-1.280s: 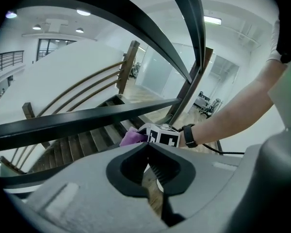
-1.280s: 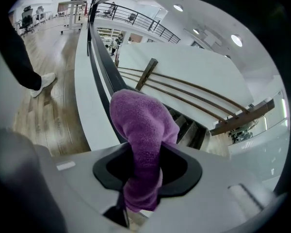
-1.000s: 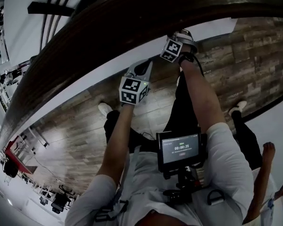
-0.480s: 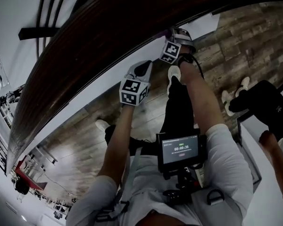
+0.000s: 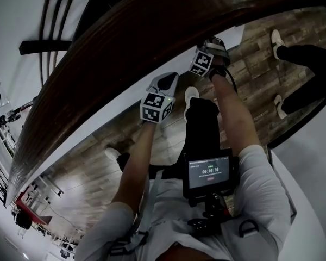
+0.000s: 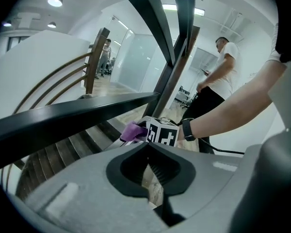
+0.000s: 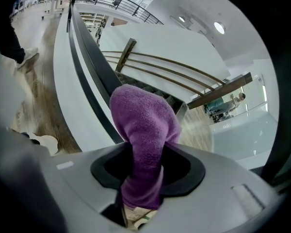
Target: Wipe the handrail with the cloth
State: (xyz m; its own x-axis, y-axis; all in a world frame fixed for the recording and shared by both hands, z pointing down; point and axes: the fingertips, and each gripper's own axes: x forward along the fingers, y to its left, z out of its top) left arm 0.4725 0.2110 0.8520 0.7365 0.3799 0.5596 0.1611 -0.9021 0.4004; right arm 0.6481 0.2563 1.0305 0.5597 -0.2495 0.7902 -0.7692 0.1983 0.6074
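The dark wooden handrail (image 5: 125,42) curves across the top of the head view. My right gripper (image 5: 216,41) reaches up under its edge, shut on a purple cloth (image 7: 144,125) that stands up out of the jaws (image 7: 143,178). Its jaws have just been opening, with the cloth still between them. The cloth's tip lies against a black rail band (image 7: 87,57). In the left gripper view the cloth (image 6: 132,130) shows beside the right gripper's marker cube (image 6: 162,132). My left gripper (image 5: 167,80) hangs lower and to the left, just below the rail, shut and empty (image 6: 150,174).
A white balustrade wall (image 5: 98,118) runs below the rail, above a wooden floor (image 5: 98,162). Another person's legs and white shoes (image 5: 299,53) are at the upper right. A person in a white shirt (image 6: 222,76) stands beyond the posts. Stair treads (image 6: 48,164) descend at the left.
Both grippers have travelled along the handrail as I stepped forward. The other person's legs have shifted to the upper right. The right gripper still carries the cloth.
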